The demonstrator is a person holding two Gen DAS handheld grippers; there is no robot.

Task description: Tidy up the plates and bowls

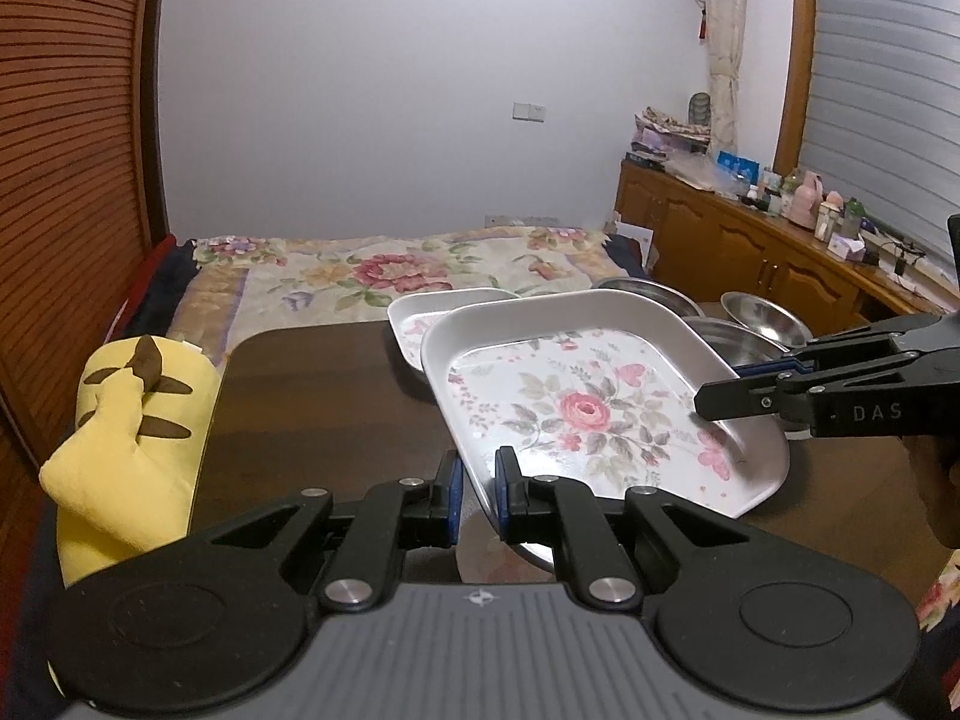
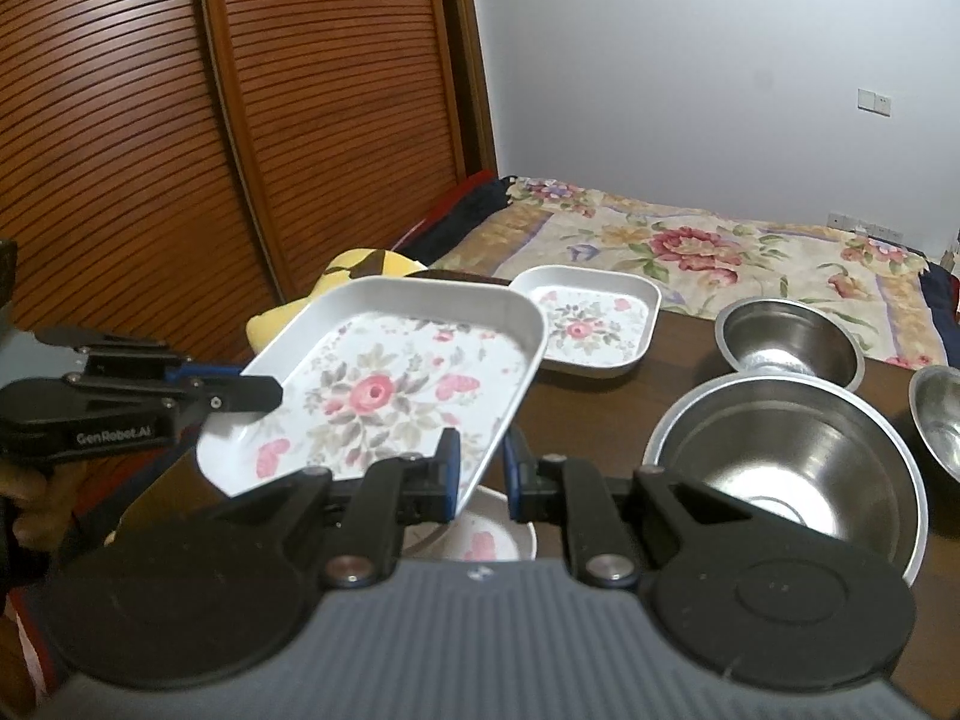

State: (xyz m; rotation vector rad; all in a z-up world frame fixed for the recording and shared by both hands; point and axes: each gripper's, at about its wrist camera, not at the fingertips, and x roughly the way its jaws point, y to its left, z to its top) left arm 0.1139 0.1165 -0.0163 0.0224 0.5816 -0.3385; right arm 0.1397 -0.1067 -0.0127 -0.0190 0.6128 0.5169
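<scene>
Both grippers, left and right, grasp opposite rims of a floral tray, lifted above the table.

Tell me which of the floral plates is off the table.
The large floral plate: tilted in the air, left gripper and right gripper each on an edge. The small floral plate behind it sits flat on the table, ungripped.

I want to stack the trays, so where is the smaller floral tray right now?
The small floral tray sits flat at the table's far edge by the bed, just behind the raised large floral tray, left of the steel bowls.
</scene>
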